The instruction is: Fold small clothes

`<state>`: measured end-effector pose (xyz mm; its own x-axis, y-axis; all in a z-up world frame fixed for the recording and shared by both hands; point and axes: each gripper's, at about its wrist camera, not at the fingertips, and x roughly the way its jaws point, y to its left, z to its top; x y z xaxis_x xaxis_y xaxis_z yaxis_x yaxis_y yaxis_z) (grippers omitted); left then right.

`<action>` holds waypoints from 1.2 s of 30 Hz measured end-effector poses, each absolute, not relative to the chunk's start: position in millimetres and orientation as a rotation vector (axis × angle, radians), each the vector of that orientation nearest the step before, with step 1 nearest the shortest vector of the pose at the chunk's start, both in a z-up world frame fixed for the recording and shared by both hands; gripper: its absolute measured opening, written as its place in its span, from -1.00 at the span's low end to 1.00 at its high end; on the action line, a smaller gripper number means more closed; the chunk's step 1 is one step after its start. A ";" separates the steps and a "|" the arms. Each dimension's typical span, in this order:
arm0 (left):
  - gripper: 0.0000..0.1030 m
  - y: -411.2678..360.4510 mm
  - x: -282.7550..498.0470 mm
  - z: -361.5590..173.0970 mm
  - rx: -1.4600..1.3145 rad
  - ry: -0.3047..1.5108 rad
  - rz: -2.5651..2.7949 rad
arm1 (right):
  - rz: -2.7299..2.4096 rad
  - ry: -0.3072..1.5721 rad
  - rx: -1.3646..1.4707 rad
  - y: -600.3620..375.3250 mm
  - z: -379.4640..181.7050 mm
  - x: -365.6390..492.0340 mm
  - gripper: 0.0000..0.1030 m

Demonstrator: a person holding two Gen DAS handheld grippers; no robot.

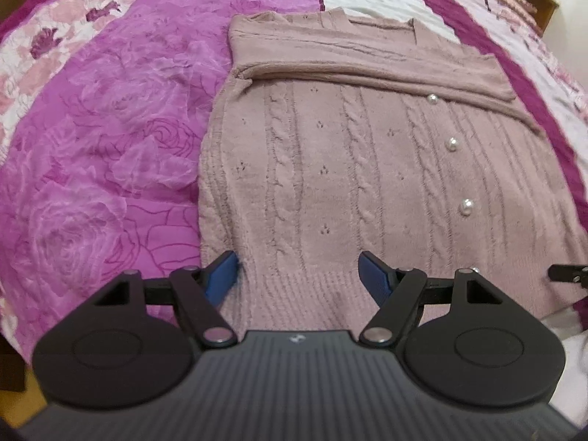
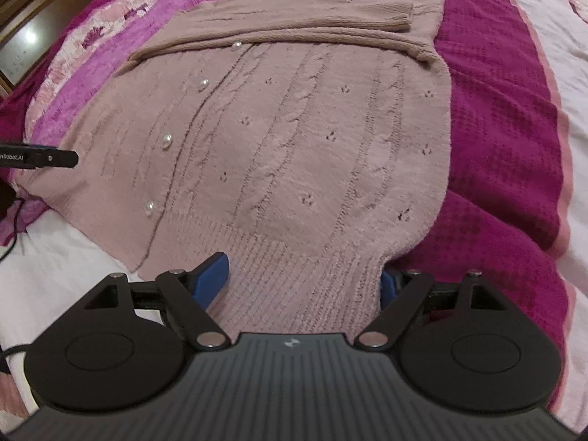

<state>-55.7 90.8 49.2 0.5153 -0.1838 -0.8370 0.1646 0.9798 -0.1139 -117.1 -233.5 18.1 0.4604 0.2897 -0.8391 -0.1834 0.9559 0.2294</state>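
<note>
The left tool [image 1: 297,275] and the right tool [image 2: 305,275] both hang over the ribbed bottom hem of the pink cardigan [image 1: 349,169], fingers wide apart, gripping nothing. The cardigan lies flat on the bed [image 1: 110,128]. Its sleeves [image 1: 367,66] are already folded across the top. The body still needs folding up.

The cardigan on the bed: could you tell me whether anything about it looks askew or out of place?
Nothing stands out. The cardigan lies flat and buttoned on the bedspread, both sleeves folded straight across the chest. Its ribbed hem lies even, with no visible snag or stain.
</note>
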 end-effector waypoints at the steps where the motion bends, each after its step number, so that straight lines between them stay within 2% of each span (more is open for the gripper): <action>1: 0.41 92.3 -55.1 49.1 -0.038 1.006 -0.222 | 0.297 1.048 0.125 -234.0 17.5 -116.4 0.66; 7: 0.08 90.1 -55.1 45.3 -0.003 0.992 -0.202 | 0.327 1.013 0.187 -237.2 17.3 -114.6 0.66; 12: 0.08 88.8 -63.0 54.7 0.184 0.893 -0.054 | 0.339 1.009 0.192 -239.4 17.6 -115.1 0.66; 16: 0.09 103.8 -51.7 41.6 0.008 1.026 -0.191 | 0.344 1.011 0.179 -237.1 16.0 -113.9 0.66; 19: 0.08 101.7 -47.8 33.3 -0.010 1.037 -0.262 | 0.353 0.997 0.174 -235.7 15.2 -115.6 0.65; 21: -0.11 98.8 -43.6 27.2 -0.043 1.068 -0.313 | 0.357 0.994 0.173 -235.0 14.3 -115.1 0.64; 22: -0.33 97.4 -40.5 21.0 -0.078 1.106 -0.340 | 0.357 0.992 0.174 -234.6 13.9 -114.9 0.64; 23: -0.47 95.3 -38.6 14.6 -0.102 1.140 -0.353 | 0.360 0.991 0.176 -234.7 13.3 -114.3 0.63; 25: -0.53 89.6 -38.5 9.1 -0.094 1.151 -0.361 | 0.362 0.990 0.182 -235.1 12.5 -113.6 0.59; 28: -0.53 83.9 -38.8 10.4 -0.076 1.138 -0.379 | 0.354 0.991 0.191 -237.0 11.3 -113.1 0.48; 29: -0.57 83.5 -39.2 10.0 -0.080 1.139 -0.383 | 0.350 0.991 0.195 -237.7 11.0 -113.0 0.38; 31: -0.61 84.1 -39.0 10.2 -0.093 1.132 -0.382 | 0.332 0.988 0.202 -239.3 11.3 -112.5 0.09; 33: -0.65 86.3 -40.7 14.6 -0.125 1.110 -0.392 | 0.319 0.978 0.223 -243.2 13.2 -112.9 -0.34; 36: -0.67 91.9 -44.9 29.5 -0.176 1.047 -0.440 | 0.331 0.937 0.302 -254.3 20.2 -113.9 -0.56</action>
